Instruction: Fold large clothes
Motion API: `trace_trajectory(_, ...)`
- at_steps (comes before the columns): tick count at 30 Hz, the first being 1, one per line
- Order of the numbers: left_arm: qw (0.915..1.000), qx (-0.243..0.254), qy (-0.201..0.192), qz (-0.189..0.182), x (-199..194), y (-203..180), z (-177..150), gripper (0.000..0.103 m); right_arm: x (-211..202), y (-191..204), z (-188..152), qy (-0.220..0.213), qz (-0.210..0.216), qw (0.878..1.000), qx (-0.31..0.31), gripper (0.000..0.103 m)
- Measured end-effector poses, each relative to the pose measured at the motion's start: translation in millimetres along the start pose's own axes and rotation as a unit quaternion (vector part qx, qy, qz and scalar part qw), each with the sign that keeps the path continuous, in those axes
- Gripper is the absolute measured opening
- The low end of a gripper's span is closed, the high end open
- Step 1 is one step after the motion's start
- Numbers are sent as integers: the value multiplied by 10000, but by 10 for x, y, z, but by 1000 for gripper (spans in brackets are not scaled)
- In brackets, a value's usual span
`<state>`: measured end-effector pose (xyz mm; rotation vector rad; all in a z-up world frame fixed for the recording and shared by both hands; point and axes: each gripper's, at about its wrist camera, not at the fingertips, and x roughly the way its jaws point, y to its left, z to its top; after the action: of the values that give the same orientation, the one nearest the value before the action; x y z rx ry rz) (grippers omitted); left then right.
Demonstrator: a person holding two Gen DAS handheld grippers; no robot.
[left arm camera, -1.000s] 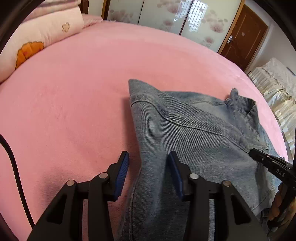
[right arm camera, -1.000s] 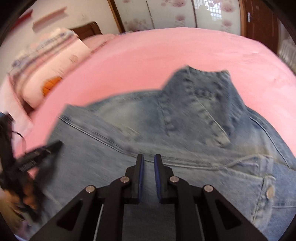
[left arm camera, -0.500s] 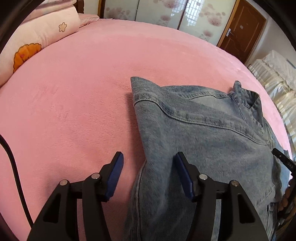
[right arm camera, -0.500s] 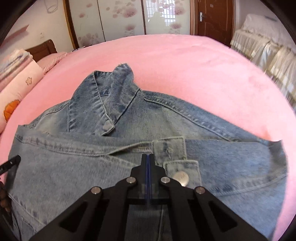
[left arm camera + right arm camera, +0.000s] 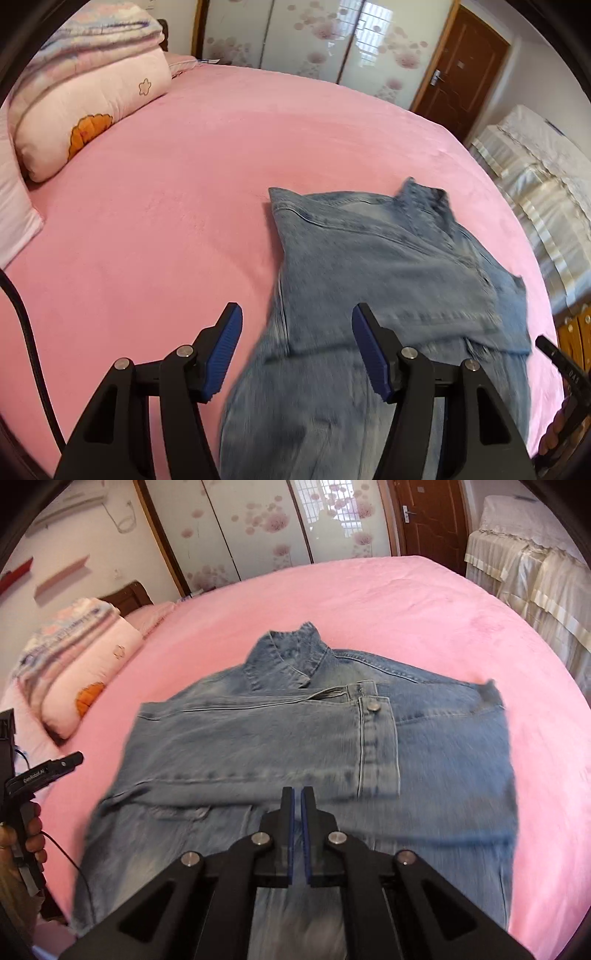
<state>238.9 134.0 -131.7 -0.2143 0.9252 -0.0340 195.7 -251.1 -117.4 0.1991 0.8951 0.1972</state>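
- The jacket (image 5: 280, 746), blue denim, lies on the pink bed (image 5: 406, 602), toward the near edge, its collar (image 5: 288, 657) pointing at the far side.
- Done so far, judging from how it lies: both sides look turned in over the middle. A sleeve is laid across the chest, its buttoned cuff (image 5: 376, 738) ending right of centre, so the outline is a rough rectangle.
- The far left corner (image 5: 280, 199) sits square and flat in the left wrist view.
- Left to do, as I read it: the length is still unfolded. The lower part runs toward the cameras and out of the bottom of both views, so the hem needs bringing up toward the collar, perhaps in more than one fold.
- The right side of the bundle is motion-blurred, so how neat that edge is cannot be told.
- Left gripper (image 5: 295, 350): jaws spread and just been widening, above the jacket's left edge with nothing between the pads.
- Right gripper (image 5: 297, 830): jaws almost together, only a thin slit showing, above the jacket's middle and pinching no cloth.
- A rolled quilt (image 5: 92, 110) lies at the bed's head, well apart from the jacket.
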Motion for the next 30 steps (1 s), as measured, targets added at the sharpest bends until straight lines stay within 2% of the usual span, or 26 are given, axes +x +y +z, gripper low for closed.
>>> trace_trajectory(3, 9998, 181, -75, 64, -307, -81, -148, 65, -371, 60, -70, -237, -2, 9997, 59, 12)
trace_trajectory(5, 9989, 405, -194, 144, -473, -125, -278, 72, -565, 102, -122, -393, 6, 9992, 88, 36)
trace_trajectory(8, 9964, 746, -157, 381, -472, -165, -460, 74, -781, 173, -252, -542, 28, 9985, 37, 58)
trace_trajectory(11, 9944, 941, 40, 490, -253, -162, -564, 74, -759, 161, -348, -420, -113, 9991, -7, 59)
trace_trajectory(17, 9901, 1149, 315, 739, 485, -143, -587, 74, -389, -73, -418, -147, -244, 9992, 284, 59)
trace_trajectory(23, 9833, 1238, 413, 1266, 1007, -156, -448, 62, 205, -311, -207, -23, -361, 9982, 482, 59)
trace_trajectory(26, 9857, 1046, 454, 1243, 1146, -106, -397, 59, 510, -452, -45, 58, -499, 9971, 570, 59)
trace_trajectory(29, 9890, 892, 399, 1108, 1214, -67, -369, 42, 821, -637, 102, 169, -648, 9948, 766, 58)
trace_trajectory(30, 9902, 840, 382, 1044, 1218, -57, -360, 31, 896, -687, 129, 205, -682, 9941, 821, 57)
